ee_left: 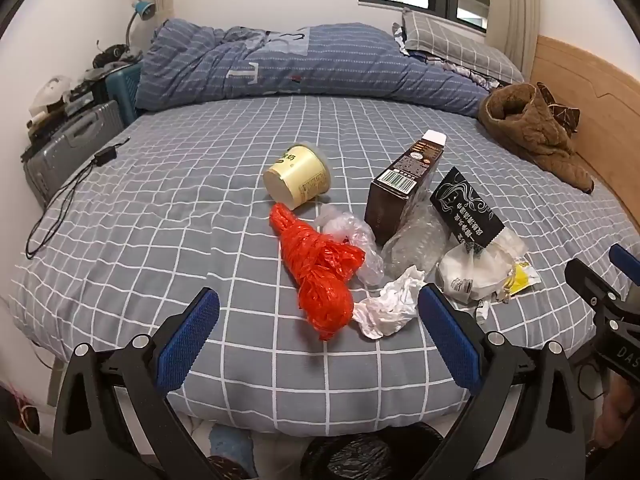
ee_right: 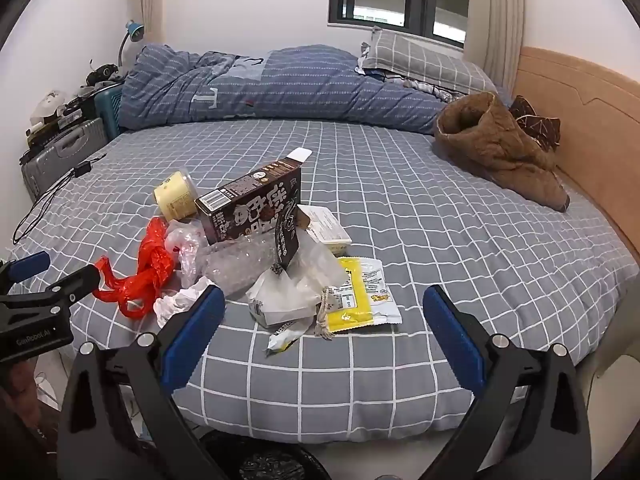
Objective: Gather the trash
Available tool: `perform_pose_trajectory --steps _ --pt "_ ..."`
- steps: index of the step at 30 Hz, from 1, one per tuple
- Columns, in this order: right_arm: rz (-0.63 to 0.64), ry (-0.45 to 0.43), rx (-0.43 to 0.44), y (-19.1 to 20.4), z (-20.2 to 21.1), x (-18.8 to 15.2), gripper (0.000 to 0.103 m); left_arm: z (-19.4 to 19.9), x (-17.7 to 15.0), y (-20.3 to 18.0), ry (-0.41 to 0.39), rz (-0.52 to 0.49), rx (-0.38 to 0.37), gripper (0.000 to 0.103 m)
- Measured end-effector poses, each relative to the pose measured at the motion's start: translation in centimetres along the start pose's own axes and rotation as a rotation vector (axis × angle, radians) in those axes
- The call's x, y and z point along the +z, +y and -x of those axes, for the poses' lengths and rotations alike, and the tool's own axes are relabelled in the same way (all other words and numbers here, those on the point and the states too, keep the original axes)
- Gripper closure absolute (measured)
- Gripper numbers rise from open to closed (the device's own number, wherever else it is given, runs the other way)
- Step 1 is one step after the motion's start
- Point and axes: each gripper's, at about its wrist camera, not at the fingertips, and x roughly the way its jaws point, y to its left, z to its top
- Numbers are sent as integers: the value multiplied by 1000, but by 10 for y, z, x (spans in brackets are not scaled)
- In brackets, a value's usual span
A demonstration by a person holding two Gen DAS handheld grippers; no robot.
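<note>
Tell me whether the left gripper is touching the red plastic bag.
Apart. The left wrist view shows the left gripper open, both pads clear of the red plastic bag, with bare sheet between.

Landmark: brown box (ee_left: pixel 404 184), standing amid a tight trash heap. Left of it, cream tub (ee_left: pixel 297 178) and red bag (ee_left: pixel 318 270) block approach. In front, crumpled paper (ee_left: pixel 390 306) and wrappers (ee_right: pixel 362 294). Behind it, bare bedsheet (ee_left: pixel 360 120) lies clear up to the folded quilt (ee_left: pixel 312 64).
</note>
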Motion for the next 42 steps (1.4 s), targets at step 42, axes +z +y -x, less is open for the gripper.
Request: perform_pose_trajectory --steps 42 --pt "-3 -7 -1 -2 3 -2 8 -1 1 -3 0 3 -13 6"
